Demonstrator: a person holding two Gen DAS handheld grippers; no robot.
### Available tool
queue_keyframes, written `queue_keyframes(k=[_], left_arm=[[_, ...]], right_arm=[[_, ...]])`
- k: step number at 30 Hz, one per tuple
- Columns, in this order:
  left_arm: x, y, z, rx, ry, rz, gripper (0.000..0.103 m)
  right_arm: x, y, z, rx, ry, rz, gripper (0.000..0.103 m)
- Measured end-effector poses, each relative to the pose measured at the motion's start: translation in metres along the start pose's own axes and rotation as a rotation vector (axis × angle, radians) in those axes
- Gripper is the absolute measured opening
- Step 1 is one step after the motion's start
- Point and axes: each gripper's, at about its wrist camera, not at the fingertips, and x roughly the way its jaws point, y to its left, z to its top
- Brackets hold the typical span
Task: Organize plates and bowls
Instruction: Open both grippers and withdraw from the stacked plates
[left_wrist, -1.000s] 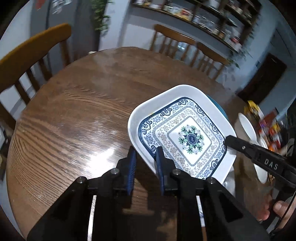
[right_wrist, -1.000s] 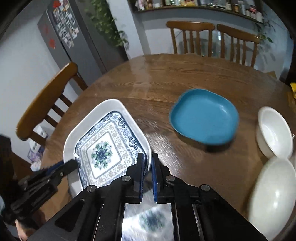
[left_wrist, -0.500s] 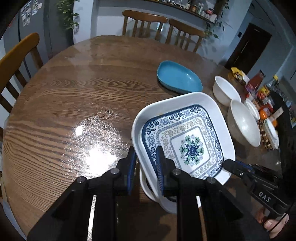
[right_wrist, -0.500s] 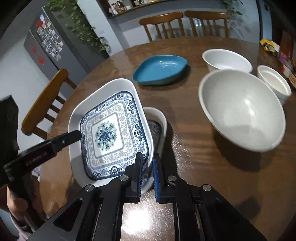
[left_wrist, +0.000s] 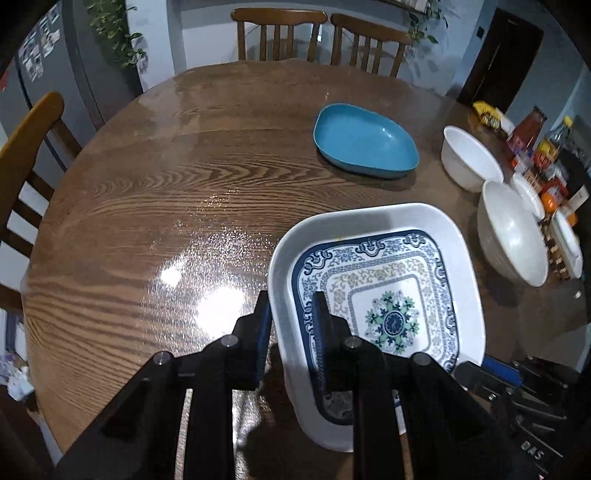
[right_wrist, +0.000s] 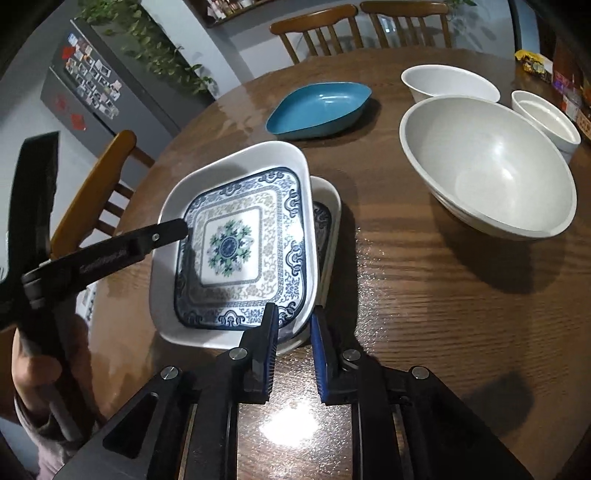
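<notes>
Stacking is underway — the patterned square plate (right_wrist: 236, 251) sits skewed on a matching plate (right_wrist: 327, 221) near-left on the surface (right_wrist: 424, 314). Left gripper (left_wrist: 291, 332) fingers clamp its rim; right gripper (right_wrist: 291, 354) fingers are opening, nothing pinched. Blue dish (right_wrist: 319, 109) and three white bowls remain — unsorted.

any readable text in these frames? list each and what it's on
"DAS": white letters on the black body of the right gripper, seen in the left wrist view.
White lettering on the black finger of the left gripper: too blurred to read.
Packets and bottles at the brown round wooden table's edge: labels too small.
</notes>
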Motion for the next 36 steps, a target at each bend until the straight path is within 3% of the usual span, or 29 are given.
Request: queue_keyframes(k=[7,17,19,21,25,27,28,31,34,36], left_arm=[[0.004,-0.004,0.006,0.021,0.01,0.017,0.019],[-0.015,0.002,0.004,0.003,-0.057,0.052,0.023],[-0.019,0.004,0.003,-0.008,-0.062,0.047,0.03],[-0.021,0.005,0.001,-0.021,-0.068,0.033,0.048],[-0.028,-0.001,-0.003,-0.028,-0.088,0.007,0.058],[-0.032,-0.002,-0.003,-0.036,-0.103,0.003,0.075],[-0.033,-0.003,-0.002,-0.045,-0.112,0.006,0.078],[-0.038,-0.002,0.007,-0.07,-0.138,0.004,0.08],[-0.036,-0.004,0.019,-0.074,-0.141,0.01,0.08],[-0.031,-0.007,0.029,-0.072,-0.142,0.02,0.08]], right_arm=[[-0.001,0.007,-0.004,-0.011,0.049,0.003,0.023],[-0.013,0.008,-0.005,-0.057,0.05,-0.008,0.025],[-0.02,0.006,-0.004,-0.059,0.037,0.002,0.025],[-0.027,0.004,-0.002,-0.064,0.014,0.003,0.025],[-0.04,-0.002,0.003,-0.054,-0.032,0.018,0.026],[-0.047,-0.003,0.007,-0.044,-0.053,0.029,0.026],[-0.05,-0.004,0.01,-0.043,-0.064,0.028,0.026],[-0.061,-0.004,0.023,-0.043,-0.104,0.018,0.027],[-0.069,-0.003,0.041,-0.037,-0.142,-0.005,0.045],[-0.068,-0.004,0.058,-0.027,-0.156,-0.011,0.049]])
